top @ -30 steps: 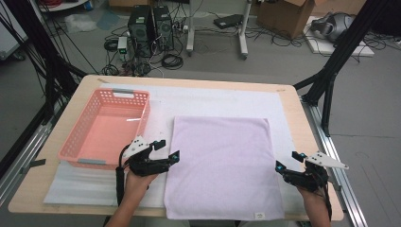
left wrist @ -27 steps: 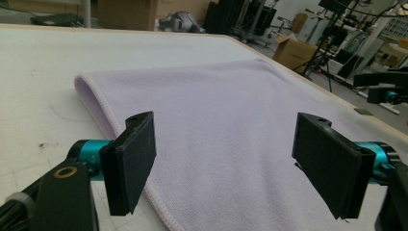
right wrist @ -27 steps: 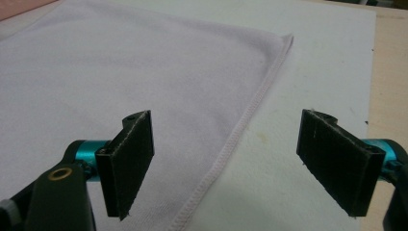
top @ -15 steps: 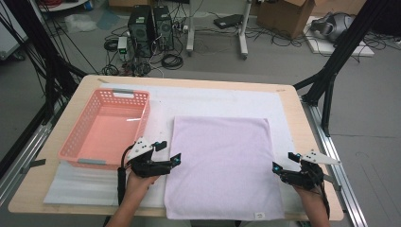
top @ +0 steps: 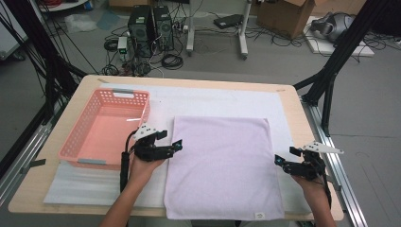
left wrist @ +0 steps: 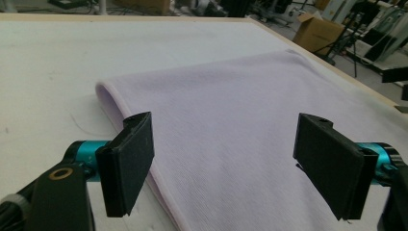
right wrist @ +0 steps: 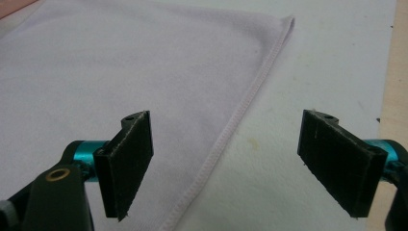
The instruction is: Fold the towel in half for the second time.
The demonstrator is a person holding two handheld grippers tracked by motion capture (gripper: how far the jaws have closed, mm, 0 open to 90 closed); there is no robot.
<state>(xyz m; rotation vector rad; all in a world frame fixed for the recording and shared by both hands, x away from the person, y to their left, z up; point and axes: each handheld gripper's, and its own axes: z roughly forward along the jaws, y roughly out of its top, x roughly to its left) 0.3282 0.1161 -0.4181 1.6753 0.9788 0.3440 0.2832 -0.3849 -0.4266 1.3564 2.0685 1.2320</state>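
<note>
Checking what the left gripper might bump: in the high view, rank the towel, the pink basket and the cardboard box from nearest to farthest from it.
From the left gripper:
1. Towel, right at its fingers.
2. Pink basket, just beside it, on the table's left.
3. Cardboard box, on the floor beyond the table.

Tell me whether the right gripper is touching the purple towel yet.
Cannot tell. In the right gripper view the right gripper stands open astride the towel's hemmed edge, but nothing shows plainly whether a gap remains beneath the jaws.
</note>
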